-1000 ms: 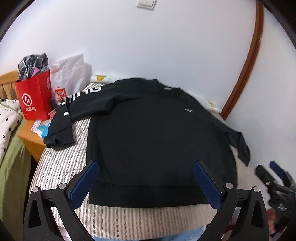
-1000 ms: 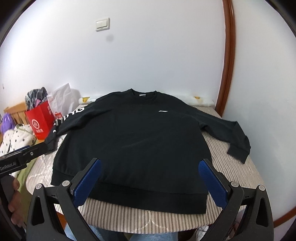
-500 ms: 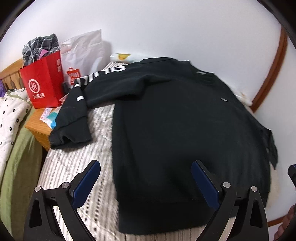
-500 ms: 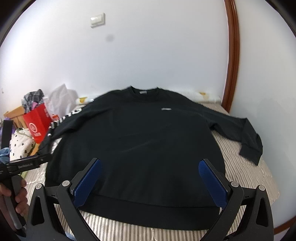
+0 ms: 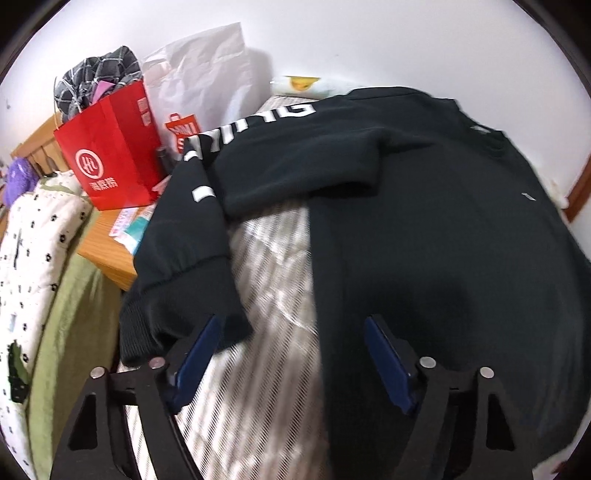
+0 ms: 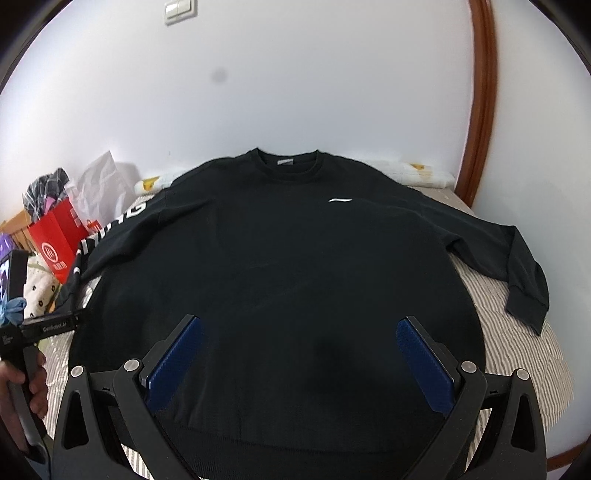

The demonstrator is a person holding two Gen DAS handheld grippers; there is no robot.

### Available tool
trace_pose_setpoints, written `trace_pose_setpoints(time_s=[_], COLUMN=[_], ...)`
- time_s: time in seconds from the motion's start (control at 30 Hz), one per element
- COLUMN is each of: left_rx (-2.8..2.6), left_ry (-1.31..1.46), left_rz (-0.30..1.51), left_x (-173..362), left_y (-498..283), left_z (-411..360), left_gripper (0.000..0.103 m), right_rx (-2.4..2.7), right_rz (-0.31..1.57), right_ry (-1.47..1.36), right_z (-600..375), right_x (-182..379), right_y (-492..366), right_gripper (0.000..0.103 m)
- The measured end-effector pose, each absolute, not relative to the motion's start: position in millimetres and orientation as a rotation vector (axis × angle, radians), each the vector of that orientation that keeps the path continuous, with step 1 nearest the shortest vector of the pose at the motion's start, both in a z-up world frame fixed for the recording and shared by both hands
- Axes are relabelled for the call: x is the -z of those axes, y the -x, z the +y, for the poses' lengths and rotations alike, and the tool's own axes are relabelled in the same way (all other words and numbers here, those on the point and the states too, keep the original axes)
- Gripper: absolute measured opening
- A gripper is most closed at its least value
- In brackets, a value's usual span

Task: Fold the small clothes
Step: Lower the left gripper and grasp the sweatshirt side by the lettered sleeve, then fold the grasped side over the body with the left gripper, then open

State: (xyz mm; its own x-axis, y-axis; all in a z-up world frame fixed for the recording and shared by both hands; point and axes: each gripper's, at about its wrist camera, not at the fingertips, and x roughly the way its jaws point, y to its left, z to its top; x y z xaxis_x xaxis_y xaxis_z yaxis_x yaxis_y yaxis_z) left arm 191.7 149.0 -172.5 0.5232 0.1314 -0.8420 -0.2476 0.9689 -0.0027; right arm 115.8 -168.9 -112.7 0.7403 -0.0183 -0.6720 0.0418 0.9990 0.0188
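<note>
Sweatshirt (image 6: 280, 266) lies flat, unfolded, on striped bed (image 6: 517, 332). Your left gripper (image 5: 291, 354) jaws closing near sleeve cuff (image 5: 177, 306), nothing pinched; your right gripper (image 6: 299, 354) jaws wide apart above hem.

Count:
- sweatshirt (image 6: 280, 266), black: 1
- sleeves, spread left and right: 2
- red bag (image 5: 110, 158), far left: 1
- white bag (image 5: 207, 85), far left: 1
- grippers: 2
- wall switch (image 6: 180, 9), far: 1
</note>
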Motion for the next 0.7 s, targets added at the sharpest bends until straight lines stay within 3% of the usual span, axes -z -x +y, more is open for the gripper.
trace_pose_setpoints(time_s=[0.43,0.53,0.6,0.7], left_rx=[-0.282,-0.311,-0.373,-0.36], left_ry=[0.1,0.123,0.108,0.154], left_rz=[0.971,0.952,0.948,0.943], left_x=[188.8,186.3,185.5,183.2], left_y=[-233.3,-234.8,-233.9,-229.7], left_z=[167.8,174.2,179.4,191.3], left_gripper=[0.07,0.048,0.019,0.011], right_rx=[0.048,0.059,0.061,0.062], right_rz=[0.81,0.825,0.831,0.834], right_ry=[0.035,0.03,0.025,0.019], right_z=[-165.0,-170.5,-174.0,-177.1], right_x=[134.9,140.3,143.0,145.6], right_y=[-151.1,-156.4,-158.7,-161.0], right_gripper=[0.103,0.103,0.103,0.103])
